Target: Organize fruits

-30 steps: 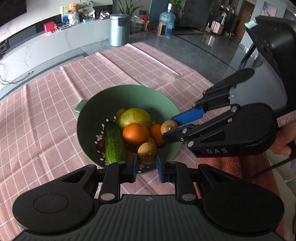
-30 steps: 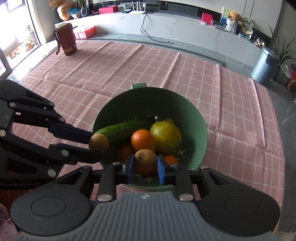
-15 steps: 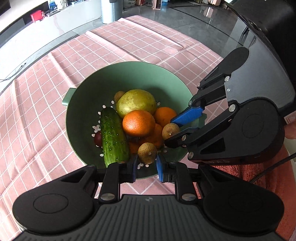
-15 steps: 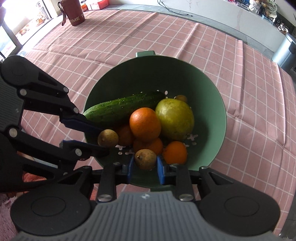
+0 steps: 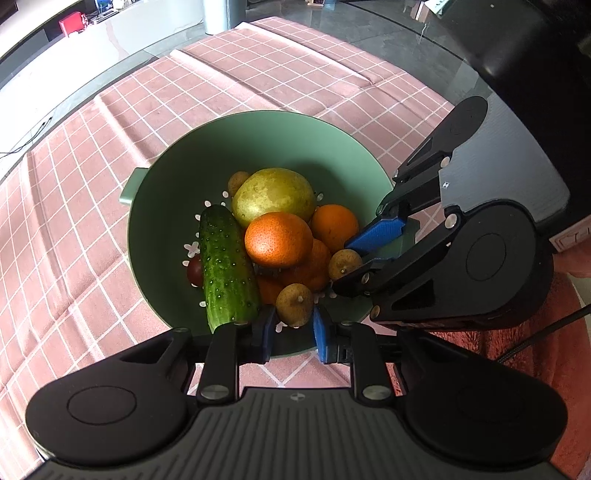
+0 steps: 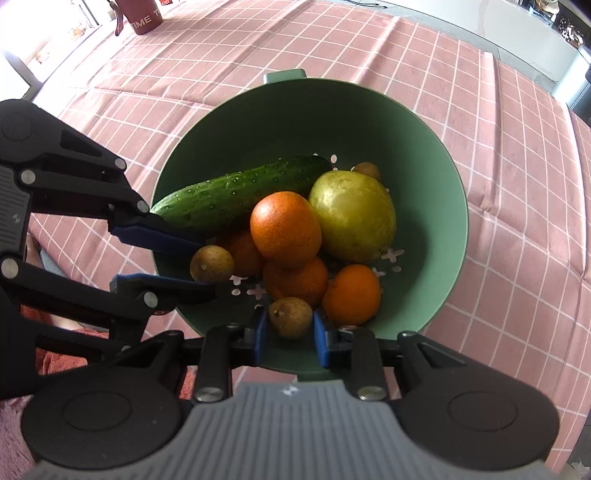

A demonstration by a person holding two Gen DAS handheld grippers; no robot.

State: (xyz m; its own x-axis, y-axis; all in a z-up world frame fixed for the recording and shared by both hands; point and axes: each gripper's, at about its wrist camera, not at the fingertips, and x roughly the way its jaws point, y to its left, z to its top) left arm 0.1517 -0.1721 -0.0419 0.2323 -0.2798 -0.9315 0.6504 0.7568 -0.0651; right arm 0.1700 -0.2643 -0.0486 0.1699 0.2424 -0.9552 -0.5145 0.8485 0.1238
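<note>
Both grippers have sunk closer over the green colander, so less room shows behind. Its pink checked tablecloth covers a glass tabletop; a maroon cup reading "TIME" stands near the far corner. Inside lie a cucumber, pear and oranges. The left gripper is opening around a small brown fruit; the right gripper pinches another brown fruit.
</note>
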